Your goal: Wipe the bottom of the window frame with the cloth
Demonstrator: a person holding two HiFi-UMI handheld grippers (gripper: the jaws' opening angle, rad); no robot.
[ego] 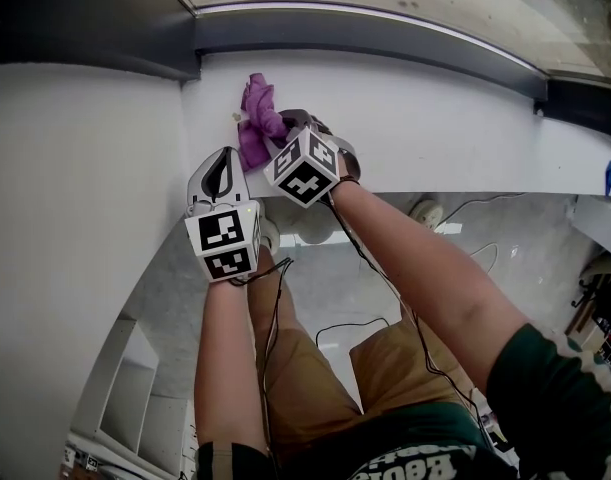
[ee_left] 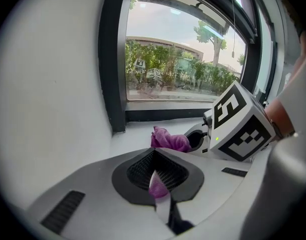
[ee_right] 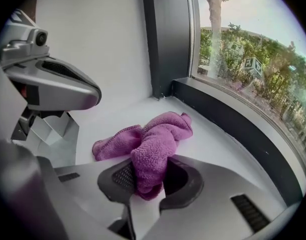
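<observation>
- White window sill runs below a dark grey window frame, with glass and trees beyond at the far side.
- A crumpled purple microfibre cloth lies on the sill near its left corner, just short of the frame's bottom rail.
- The right gripper clamps a raised fold of this cloth between its black pads.
- The left gripper sits just left of and nearer than the cloth. Its jaws are drawn almost together, and a purple sliver shows in the slit.
</observation>
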